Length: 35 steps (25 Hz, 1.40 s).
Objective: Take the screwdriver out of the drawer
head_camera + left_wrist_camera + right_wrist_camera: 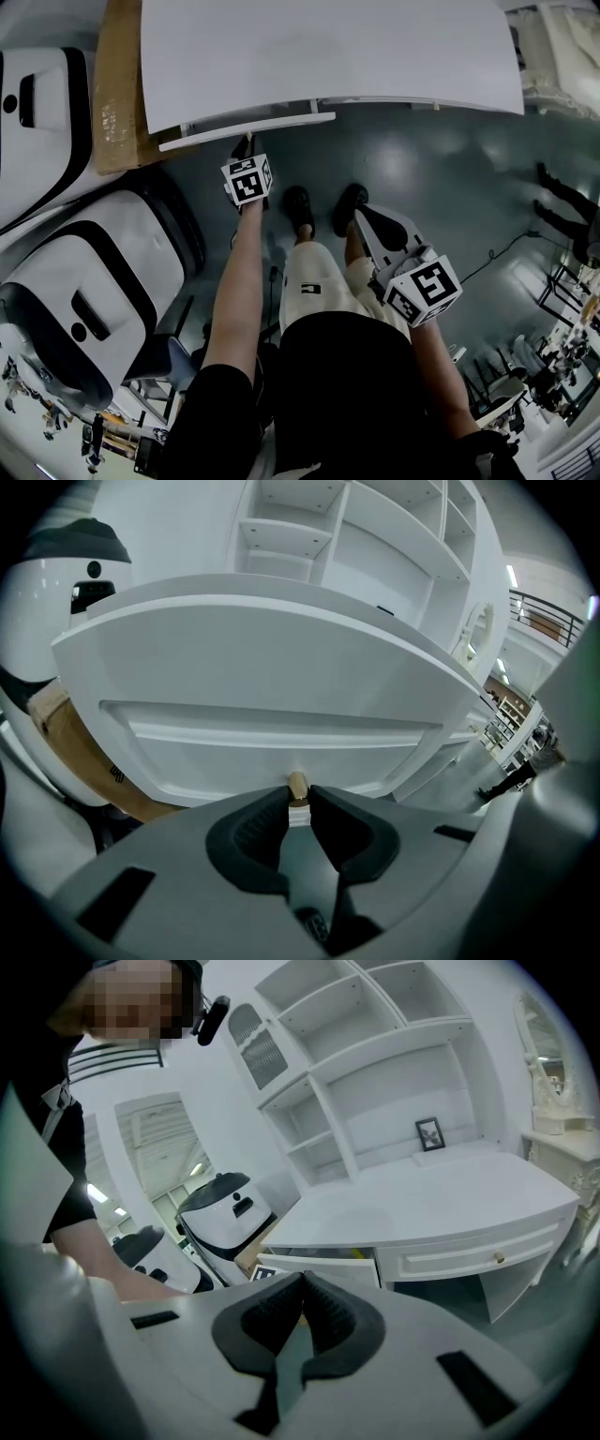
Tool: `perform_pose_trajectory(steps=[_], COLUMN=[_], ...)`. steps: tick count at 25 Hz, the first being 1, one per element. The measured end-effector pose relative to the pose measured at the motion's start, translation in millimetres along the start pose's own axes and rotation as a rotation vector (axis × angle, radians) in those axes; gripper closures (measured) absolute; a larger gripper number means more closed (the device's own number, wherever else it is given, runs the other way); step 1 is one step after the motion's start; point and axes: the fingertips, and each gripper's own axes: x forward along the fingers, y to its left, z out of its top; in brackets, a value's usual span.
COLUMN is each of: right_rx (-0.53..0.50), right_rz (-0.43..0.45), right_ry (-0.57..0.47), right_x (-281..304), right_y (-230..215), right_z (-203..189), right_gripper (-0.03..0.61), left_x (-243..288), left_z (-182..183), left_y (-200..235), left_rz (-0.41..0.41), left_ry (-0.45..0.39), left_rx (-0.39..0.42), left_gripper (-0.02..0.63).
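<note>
Tan knob (297,784) of the white drawer (281,738) sits pinched in the left hand-held gripper (298,797); the drawer is partly out. Empty, the right hand-held gripper (302,1286) is pressed together; fetching the screwdriver remains.

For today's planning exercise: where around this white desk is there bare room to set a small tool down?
The desk top is bare from its front edge back to the picture frame. Crowded: left of the desk in the head view, with cardboard and white machines; the left gripper holds the drawer knob.
</note>
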Motion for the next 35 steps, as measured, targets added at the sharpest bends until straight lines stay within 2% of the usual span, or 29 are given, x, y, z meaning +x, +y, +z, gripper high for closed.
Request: perform_pose_trajectory(steps=[17, 35], right_rx=[-0.007, -0.037], right_rz=[0.027, 0.067], right_ry=[-0.029, -0.011], right_x=[-7.2, -9.7], right_y=[21.3, 44.8], right_z=[14.8, 12.0], right_gripper=[0.561, 0.561], left_x=[-37.9, -76.5], left_z=[-48.3, -103.5], left_y=[-11.4, -21.6], left_rz=[-0.046, -0.074], left_ry=[0.123, 0.171], left_rx=[-0.017, -0.048], left_gripper=[0.526, 0.528])
